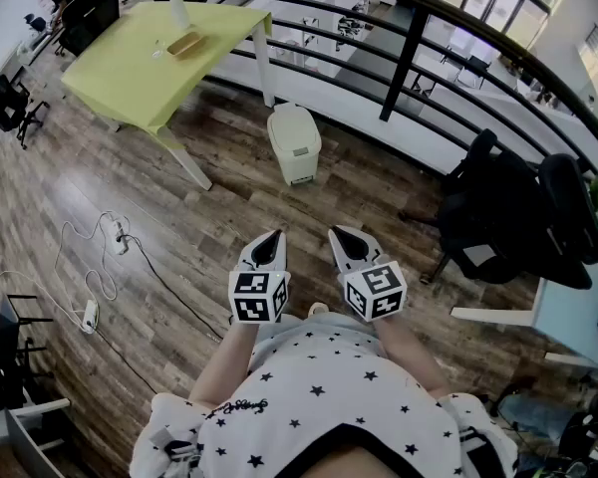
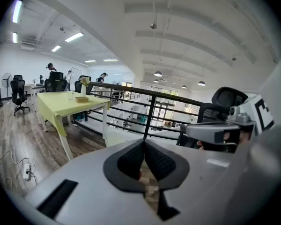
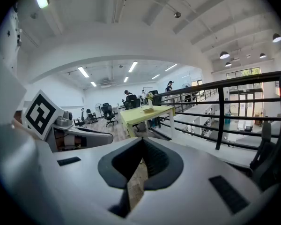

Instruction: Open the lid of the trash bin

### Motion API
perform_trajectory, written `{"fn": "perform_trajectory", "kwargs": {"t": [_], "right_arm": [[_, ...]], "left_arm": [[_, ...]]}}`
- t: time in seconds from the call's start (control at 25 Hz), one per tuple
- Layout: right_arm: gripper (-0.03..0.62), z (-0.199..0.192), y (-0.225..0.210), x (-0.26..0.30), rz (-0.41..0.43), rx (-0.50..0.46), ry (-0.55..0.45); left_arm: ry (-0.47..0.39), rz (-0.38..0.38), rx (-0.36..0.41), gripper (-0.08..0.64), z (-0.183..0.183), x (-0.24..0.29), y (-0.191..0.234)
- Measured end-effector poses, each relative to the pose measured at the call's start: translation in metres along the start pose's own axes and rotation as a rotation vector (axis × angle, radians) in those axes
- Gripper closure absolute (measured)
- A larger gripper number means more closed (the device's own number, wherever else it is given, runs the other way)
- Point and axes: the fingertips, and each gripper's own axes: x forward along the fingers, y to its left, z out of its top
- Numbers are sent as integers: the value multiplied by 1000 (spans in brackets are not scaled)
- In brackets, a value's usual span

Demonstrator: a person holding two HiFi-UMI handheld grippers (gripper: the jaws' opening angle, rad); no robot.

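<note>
The white trash bin (image 1: 294,142) stands on the wooden floor by the black railing (image 1: 409,43), its lid down. Both grippers hover side by side close to the person's body, well short of the bin and pointing toward it. My left gripper (image 1: 274,235) is shut with nothing between its jaws, and so is my right gripper (image 1: 337,231). In the left gripper view the jaws meet at the left gripper (image 2: 144,142), and a pale edge of the bin (image 2: 113,137) shows just behind them. In the right gripper view the right gripper (image 3: 142,140) has its tips together; the bin is hidden there.
A yellow-green table (image 1: 159,48) stands left of the bin. Black office chairs (image 1: 518,207) crowd the right side. Power strips and white cables (image 1: 105,257) lie on the floor at the left. Beyond the railing is a drop to a lower level.
</note>
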Motion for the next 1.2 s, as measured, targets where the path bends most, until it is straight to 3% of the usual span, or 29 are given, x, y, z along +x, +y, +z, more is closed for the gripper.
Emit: {"fn": "perform_trajectory", "kwargs": {"t": [0.24,0.64,1.2], "right_arm": [[598,-1,3,-3,-5,-4,-3],[598,-2,6,-1,11,-47,8],[598,-7,-7,-13,10,-3,7]], "left_arm": [[-9,10,19,546,-2,-9,-1],[-9,21,-35,547,-10,-10,2],[-13,10,-50,546,-6,5,-20]]}}
